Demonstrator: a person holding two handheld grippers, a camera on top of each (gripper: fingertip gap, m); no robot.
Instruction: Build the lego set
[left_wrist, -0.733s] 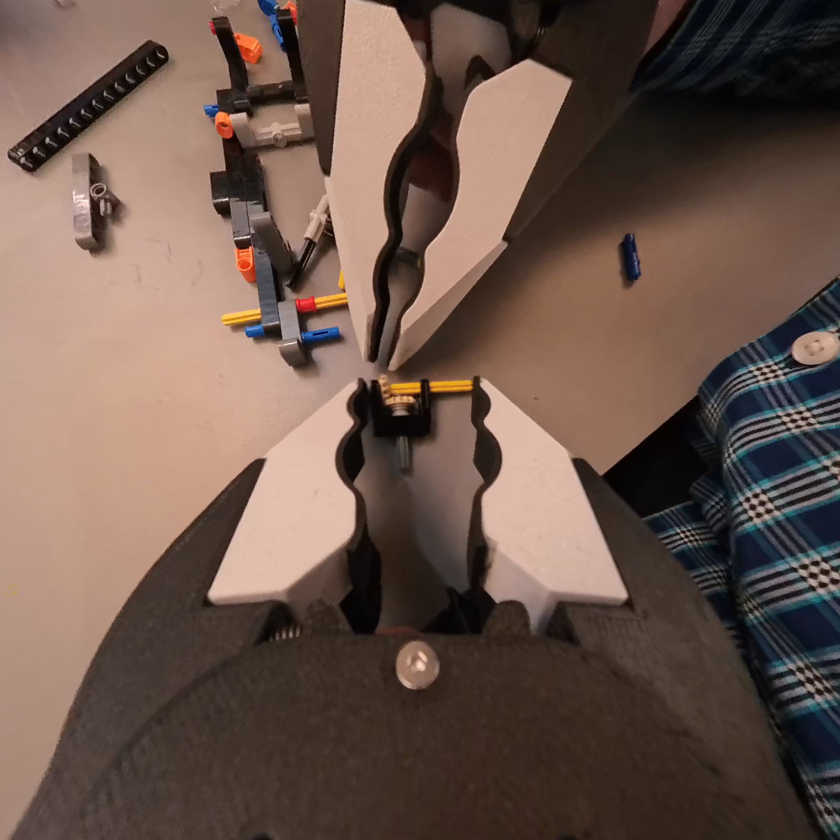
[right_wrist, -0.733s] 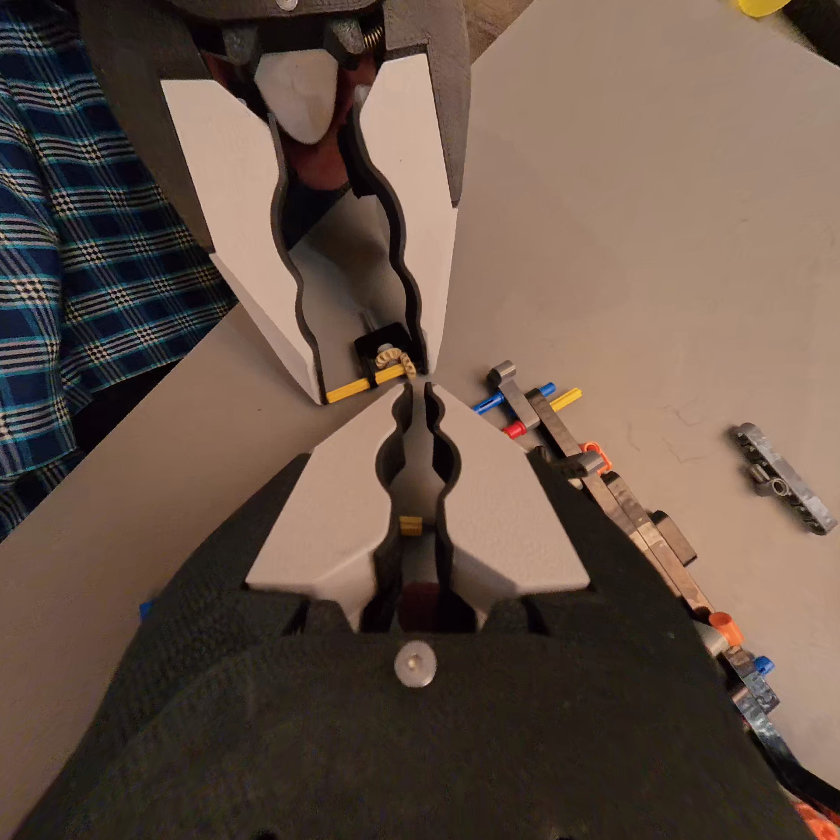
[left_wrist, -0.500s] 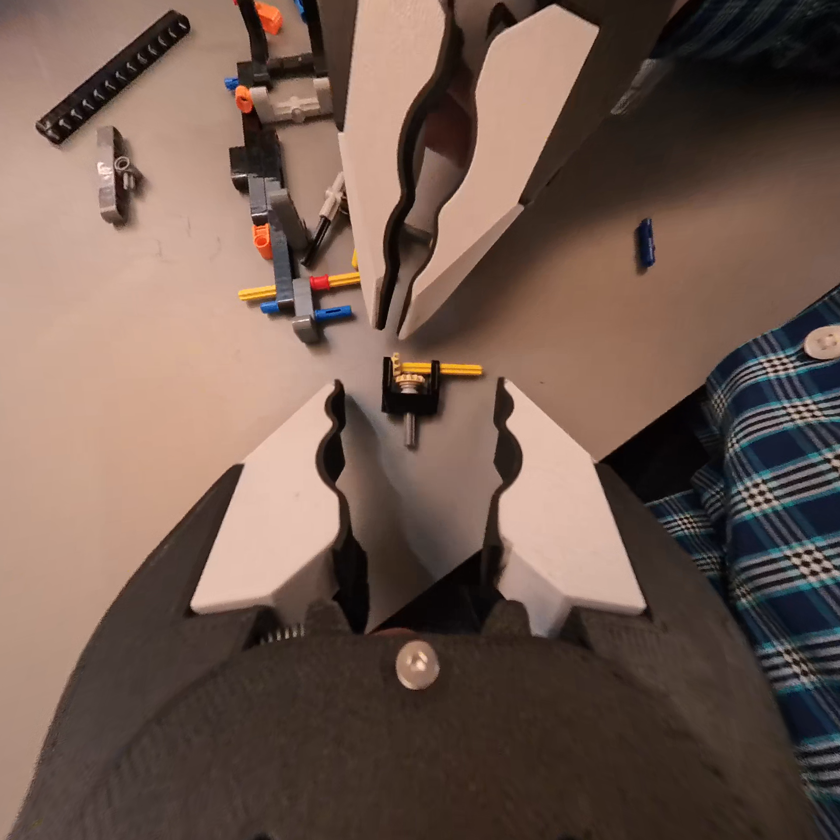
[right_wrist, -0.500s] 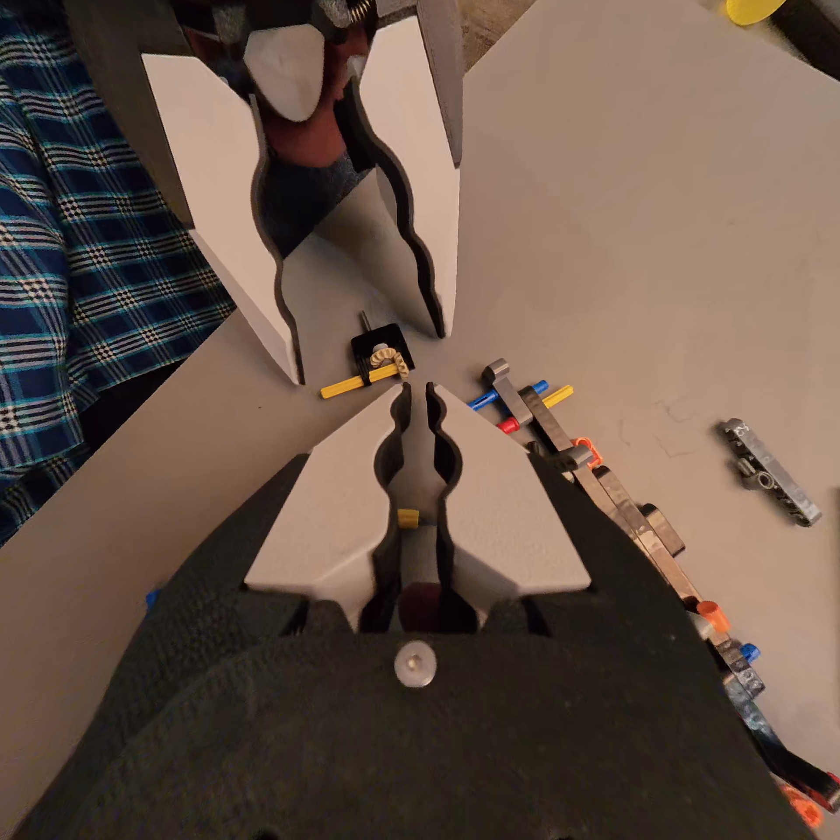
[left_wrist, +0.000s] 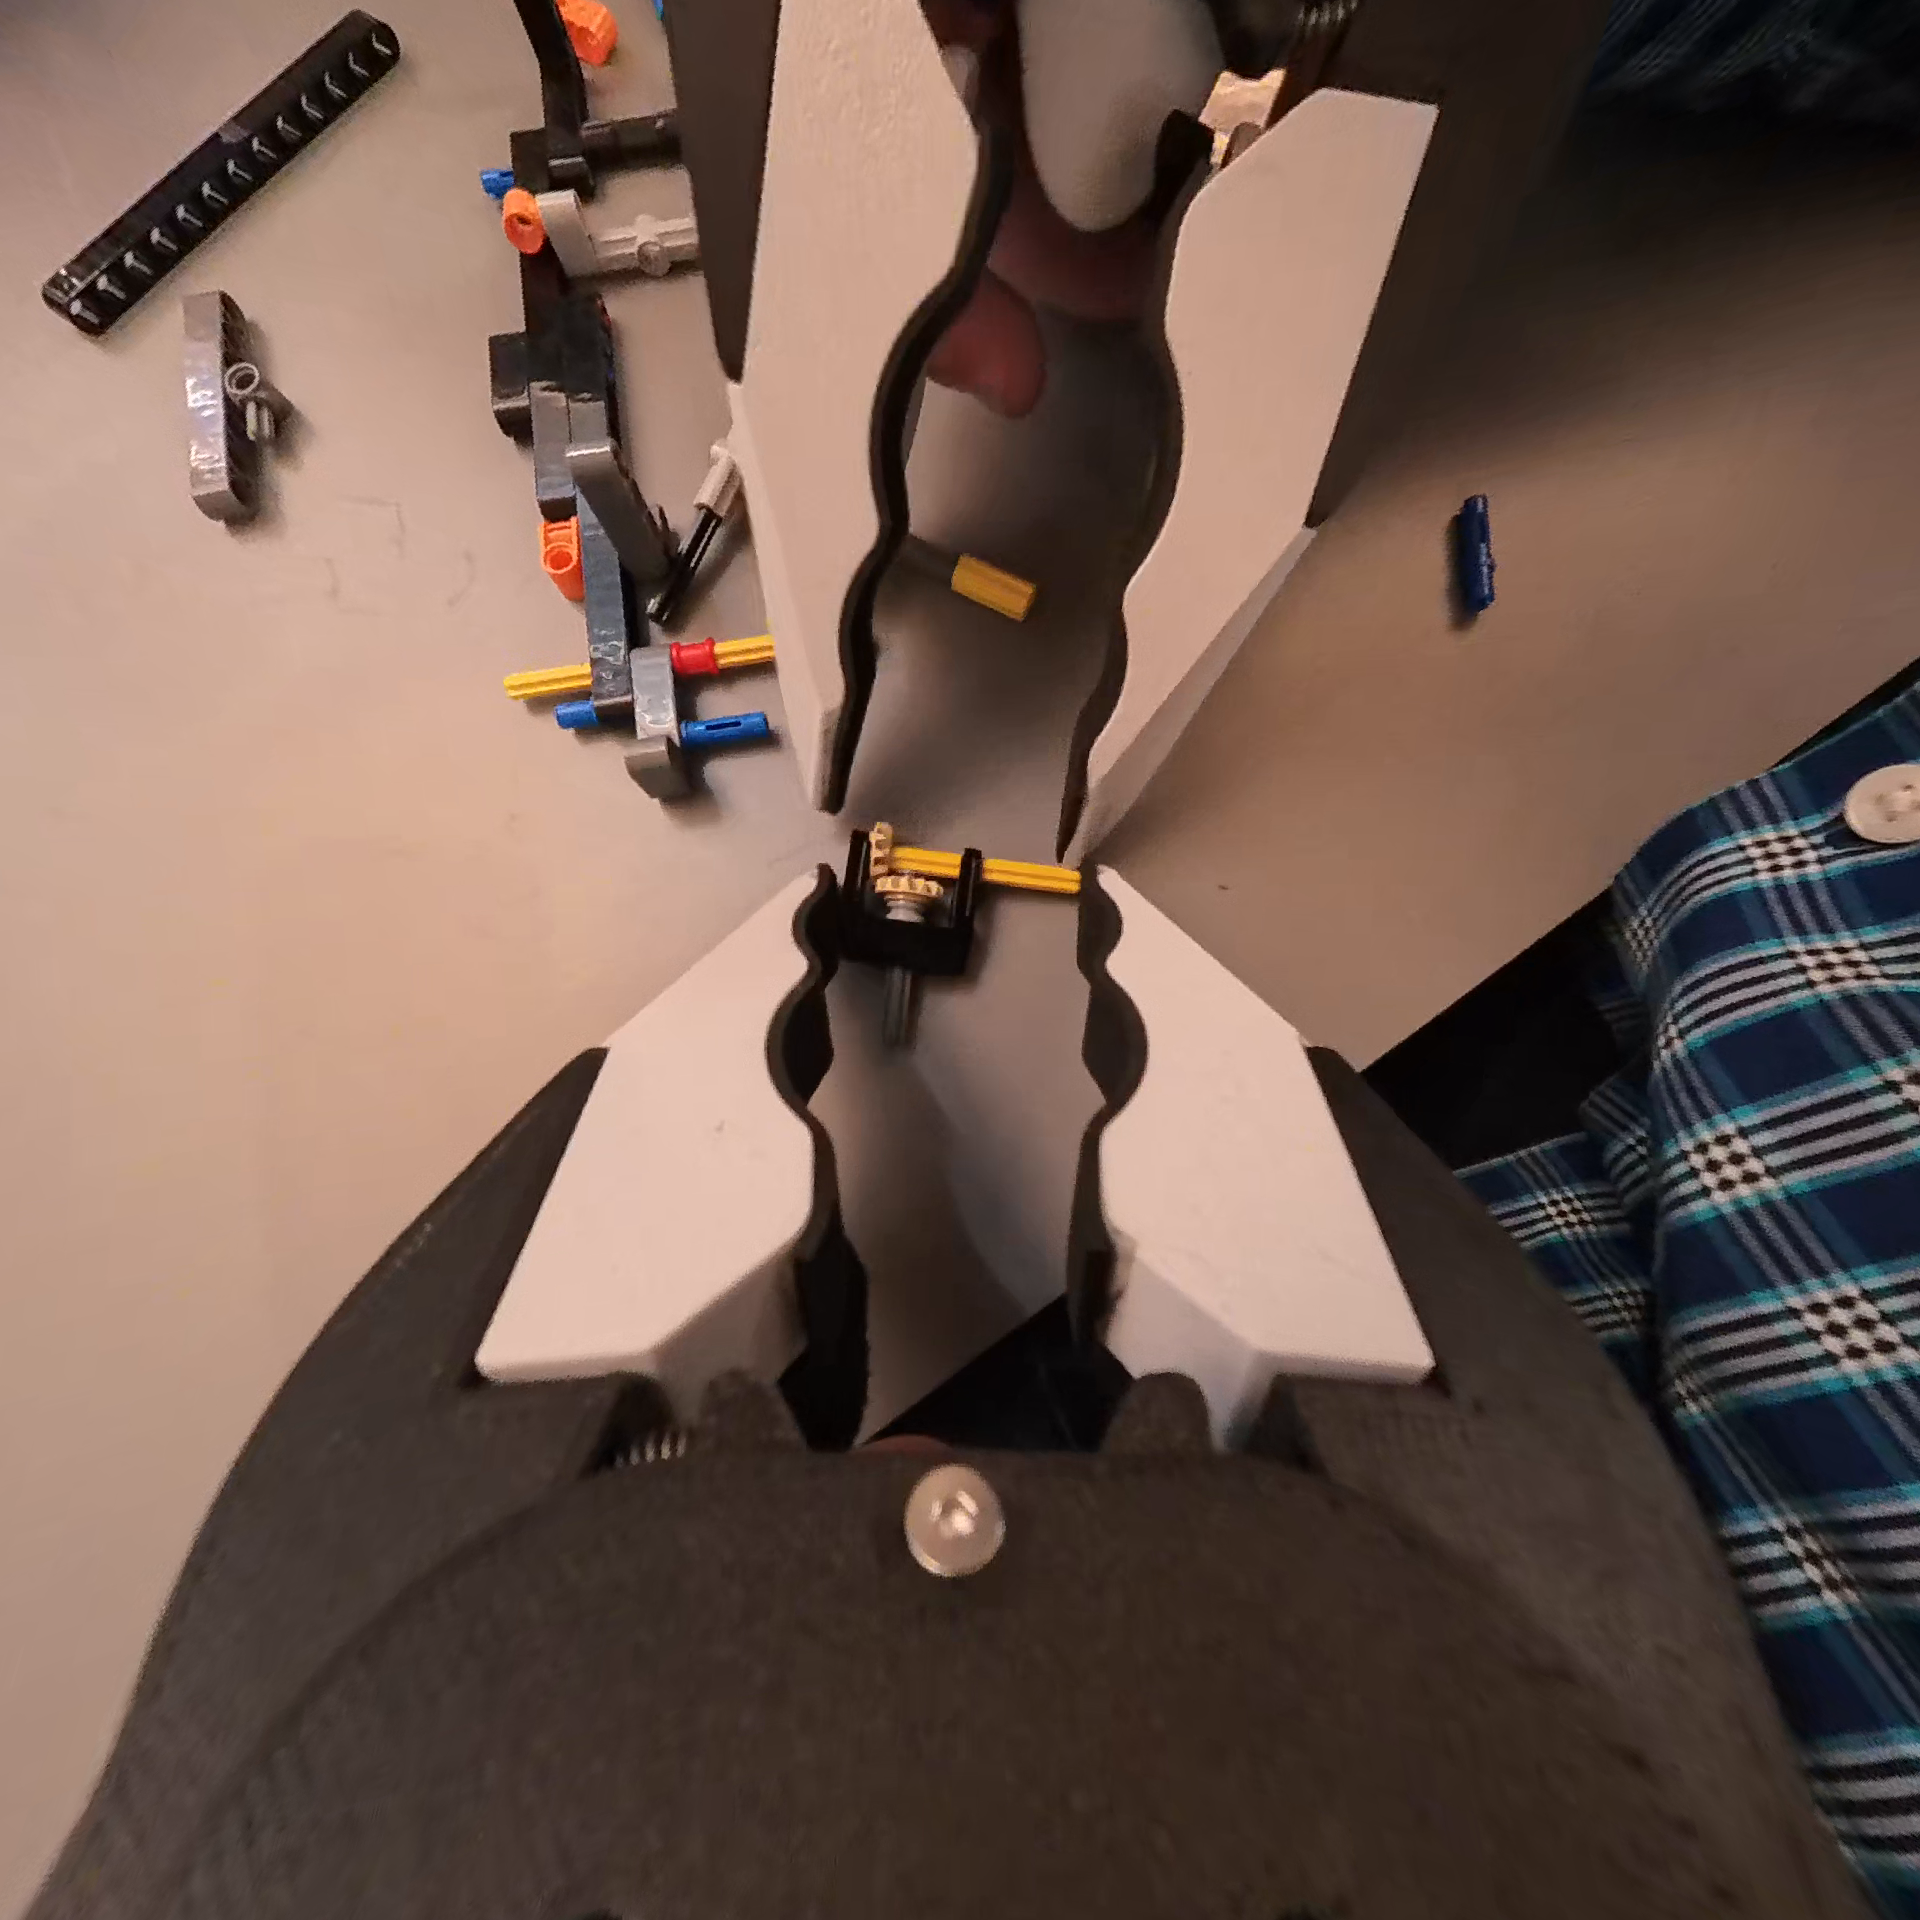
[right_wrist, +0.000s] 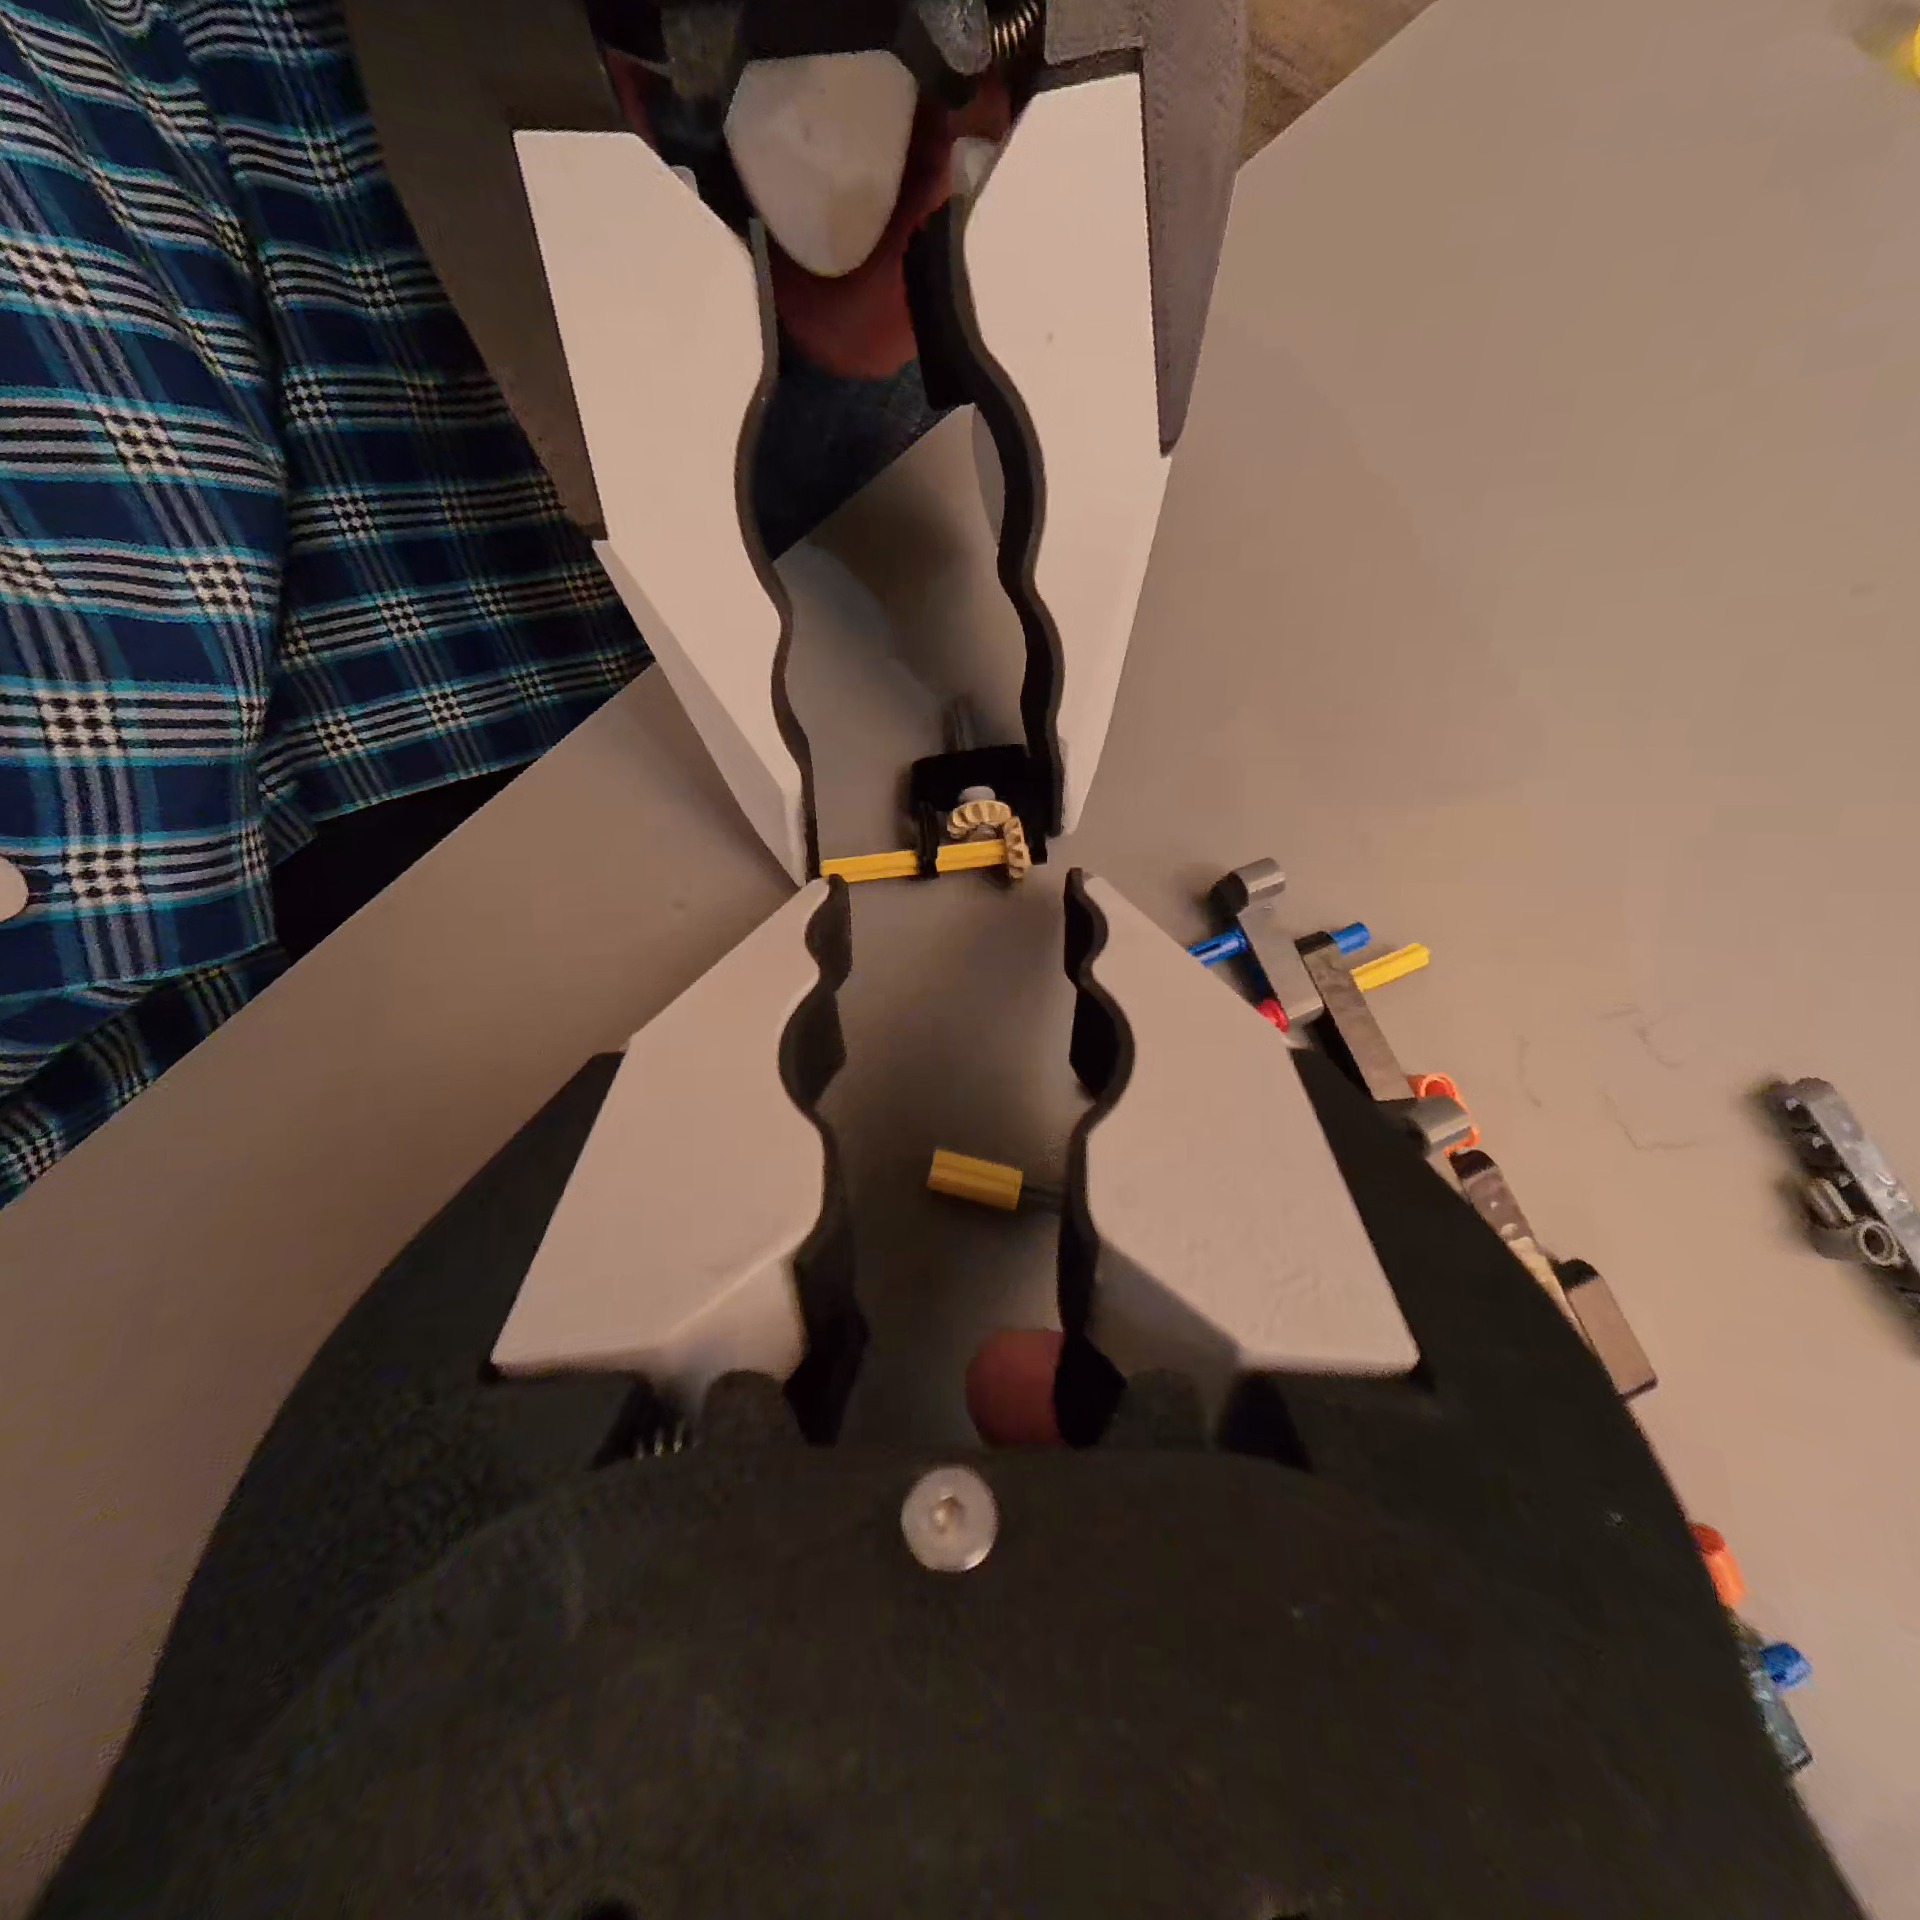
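Left wrist view: left gripper (left_wrist: 945, 904) and right gripper (left_wrist: 945, 816), both wide and empty, straddle the gear block (left_wrist: 912, 914). Closing off-centre could knock its yellow rod (left_wrist: 1023, 871) loose; the yellow connector (right_wrist: 975, 1179) between the right fingers might roll.

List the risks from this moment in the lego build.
1. The yellow connector sits ungripped between the open fingers of the right hand-held gripper; it could roll or be knocked away.
2. The gear bracket lies near the table edge; a nudge may send it off.
3. The open left hand-held gripper, closing, could push the yellow axle out.
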